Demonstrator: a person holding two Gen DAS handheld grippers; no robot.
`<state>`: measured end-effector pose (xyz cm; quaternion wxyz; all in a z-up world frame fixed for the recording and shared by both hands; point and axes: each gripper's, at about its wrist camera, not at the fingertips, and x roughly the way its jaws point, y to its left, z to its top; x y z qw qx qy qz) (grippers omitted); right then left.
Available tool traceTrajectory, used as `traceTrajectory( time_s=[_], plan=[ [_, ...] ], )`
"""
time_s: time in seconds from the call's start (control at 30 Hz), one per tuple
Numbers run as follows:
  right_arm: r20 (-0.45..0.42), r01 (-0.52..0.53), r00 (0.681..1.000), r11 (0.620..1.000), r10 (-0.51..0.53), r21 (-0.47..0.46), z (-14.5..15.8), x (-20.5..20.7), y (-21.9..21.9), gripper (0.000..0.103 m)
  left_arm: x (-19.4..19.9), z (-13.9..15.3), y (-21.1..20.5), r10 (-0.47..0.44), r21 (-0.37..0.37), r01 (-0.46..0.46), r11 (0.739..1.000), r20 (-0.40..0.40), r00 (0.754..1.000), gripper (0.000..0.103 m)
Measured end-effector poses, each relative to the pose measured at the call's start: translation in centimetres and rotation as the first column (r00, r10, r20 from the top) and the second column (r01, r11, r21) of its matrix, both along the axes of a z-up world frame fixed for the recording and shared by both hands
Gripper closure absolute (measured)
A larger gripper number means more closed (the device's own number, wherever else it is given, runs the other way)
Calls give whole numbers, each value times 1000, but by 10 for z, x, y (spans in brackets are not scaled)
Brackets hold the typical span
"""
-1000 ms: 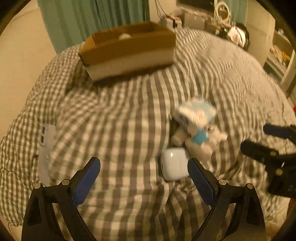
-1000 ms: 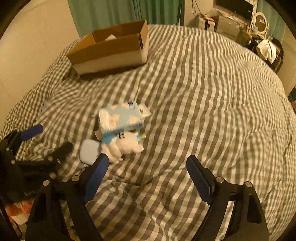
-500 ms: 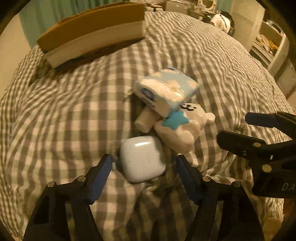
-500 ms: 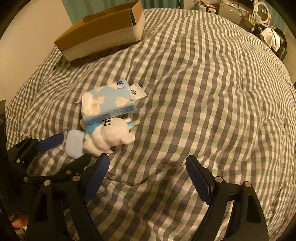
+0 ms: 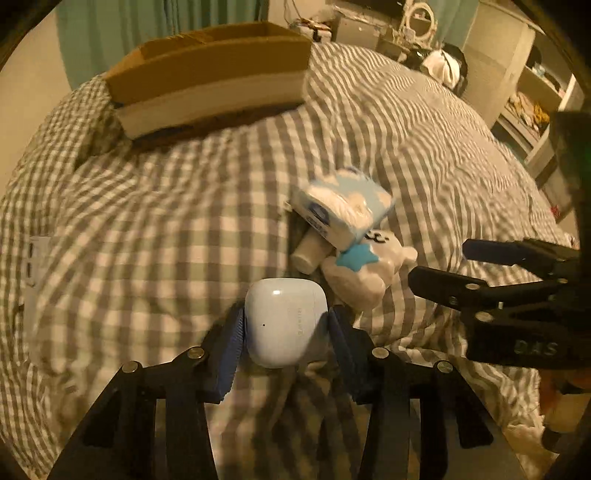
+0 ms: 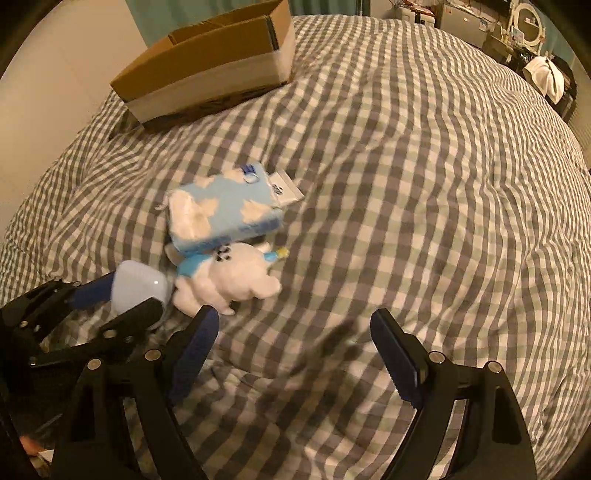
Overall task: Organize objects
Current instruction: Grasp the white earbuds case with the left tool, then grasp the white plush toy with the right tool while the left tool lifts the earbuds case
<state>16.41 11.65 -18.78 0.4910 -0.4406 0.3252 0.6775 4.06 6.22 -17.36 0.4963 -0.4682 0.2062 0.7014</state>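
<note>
While the room lies dim and amber-lit, a bed under a grey-and-white checked duvet (image 6: 406, 177) fills nearly all of both views, its cloth rumpled in soft folds. Green curtain (image 5: 166, 33) at 12 o'clock behind the bed; cluttered shelving (image 5: 532, 96) and a dresser with a round mirror (image 6: 528, 22) toward 1–2 o'clock; pale wall (image 6: 55, 62) at 10 o'clock.

Cardboard box (image 6: 210, 62), open-topped, sits on the duvet at 11 o'clock in the right wrist view, well apart from the small things. Contents not readable from here.

Cluster near bed centre, largest first: blue tissue pack (image 6: 225, 210) with white cloud print, lying tilted on top of a white tube (image 5: 310, 253) whose flat end pokes out at its 2 o'clock in the right wrist view. White plush toy (image 6: 236, 284) with blue scarf, touching the pack's near edge. White earbud case (image 5: 286, 325), just beside the plush at its 8 o'clock.

Left gripper (image 5: 286, 328): jaws closing, blue pads flanking the earbud case on both sides and seemingly pressed to it, though blur makes contact hard to confirm. Right gripper (image 6: 291, 343): jaws wide, nothing between them, over bare duvet at 5 o'clock of the plush.

White flat object (image 5: 37, 258) at 9 o'clock edge, left wrist view; too blurred to name.
</note>
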Motion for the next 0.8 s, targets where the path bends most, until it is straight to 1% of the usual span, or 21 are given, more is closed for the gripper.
traceTrajectory(
  time_s=[0.17, 0.33, 0.47, 0.6, 0.73, 0.8],
  plan=[
    [-24, -19, 1000, 1000, 20, 9, 8, -16, 2, 18, -19, 14, -17, 48, 16, -48, 999, -15, 999, 56],
    [-30, -39, 999, 999, 39, -10, 3, -32, 7, 18, -42, 18, -12, 100, 0, -100, 995, -47, 994, 57],
    [-23, -50, 999, 998, 49, -40, -9, -40, 14, 18, -61, 17, -9, 135, 2, -135, 991, -42, 990, 56],
    [-12, -46, 999, 996, 45, -73, -27, -43, 22, 18, -68, 13, -8, 145, -2, -145, 989, -43, 989, 57],
    [11, -60, 998, 994, 62, -96, -38, -49, 25, 31, -71, 11, -8, 145, -8, -145, 989, -34, 989, 56],
    [20, -64, 998, 993, 66, -96, -38, -51, 25, 32, -71, 13, -9, 141, -8, -141, 990, -36, 989, 57]
  ],
)
